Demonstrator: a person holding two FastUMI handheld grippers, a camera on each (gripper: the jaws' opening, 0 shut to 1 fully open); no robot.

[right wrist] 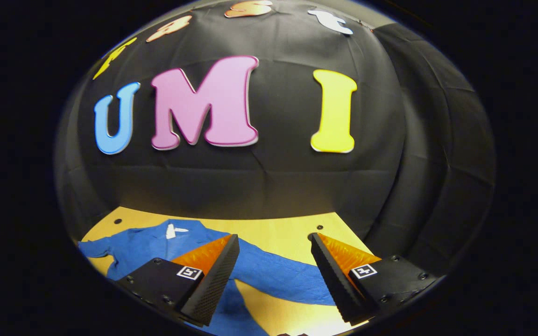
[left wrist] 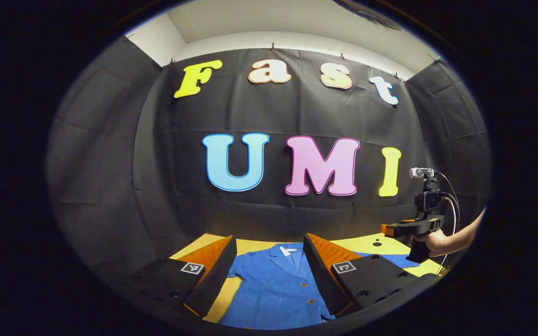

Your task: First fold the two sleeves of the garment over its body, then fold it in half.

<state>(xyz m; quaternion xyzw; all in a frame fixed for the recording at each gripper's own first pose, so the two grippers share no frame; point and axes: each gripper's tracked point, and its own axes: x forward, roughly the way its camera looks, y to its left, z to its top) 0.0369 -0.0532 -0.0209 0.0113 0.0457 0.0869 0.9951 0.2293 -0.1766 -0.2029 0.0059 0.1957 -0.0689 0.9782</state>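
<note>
Overhead, left tool (left wrist: 269,261) spread above blue garment (left wrist: 276,289), right tool (right wrist: 273,261) spread above its sleeve (right wrist: 287,277), yellow table (right wrist: 278,233).

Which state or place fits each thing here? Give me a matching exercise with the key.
Things:
1. shirt
2. right sleeve
3. left hand-held gripper
4. table

States or places:
A. open, above the shirt's buttoned front
B. yellow top, partly covered
C. blue, lying flat with collar toward the wall
D. stretched out sideways, not yet folded

Pairs: 1-C, 2-D, 3-A, 4-B
</note>
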